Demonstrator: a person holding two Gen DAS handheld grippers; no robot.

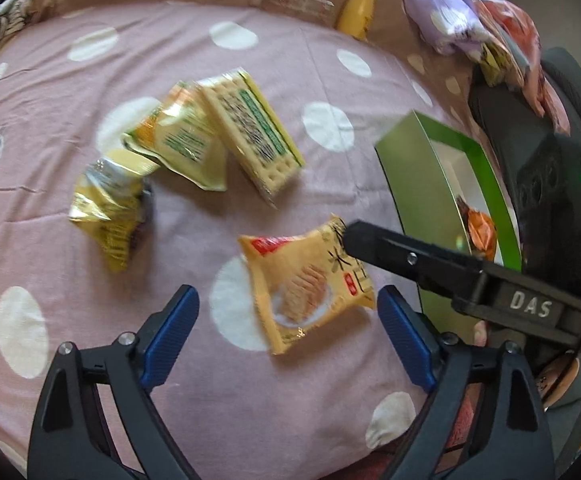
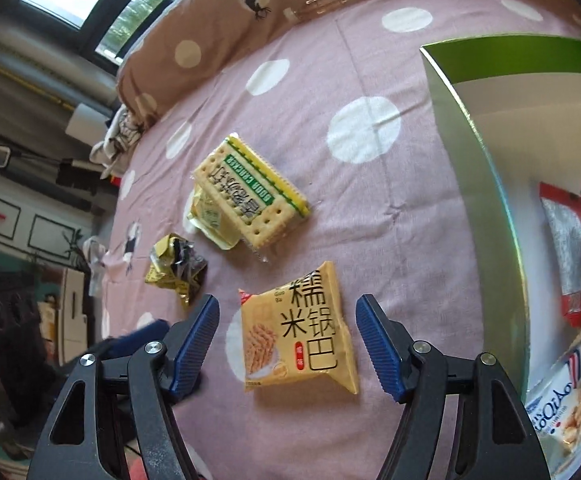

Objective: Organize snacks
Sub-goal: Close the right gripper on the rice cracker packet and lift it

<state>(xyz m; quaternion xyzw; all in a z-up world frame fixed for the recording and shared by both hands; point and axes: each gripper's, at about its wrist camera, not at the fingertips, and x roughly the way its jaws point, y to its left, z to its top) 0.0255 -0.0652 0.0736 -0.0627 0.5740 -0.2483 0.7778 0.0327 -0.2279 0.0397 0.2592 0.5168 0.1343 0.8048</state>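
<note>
Left wrist view: the left gripper points steeply down at the bed, jaws wide apart and holding nothing. The orange rice-cracker packet lies flat on the bedsheet, just ahead of the 2 blue pads and centred between them. Its long axis runs from upper left to lower right, skewed to the line joining the pads. The right gripper enters from the right; 1 black finger overlaps the packet's far right corner, and whether it touches cannot be told. Behind it stands the green box, open at the top, with at least 1 orange packet inside.

Right wrist view: the right gripper has its jaws partly open and empty. The same packet sits directly between the pads, clear of both, with its long axis running away from the camera, so the pads face its 2 long edges. Judged from this alignment, the right hand is the better placed for the pick. The box lies just to the right, already holding several packets.

Packet appearance: a flat, sealed, pillow-type pouch, orange-yellow, with large black characters, a red label and a picture of crackers. It looks light and crushable. 3 other snacks lie farther off on the bed.
</note>
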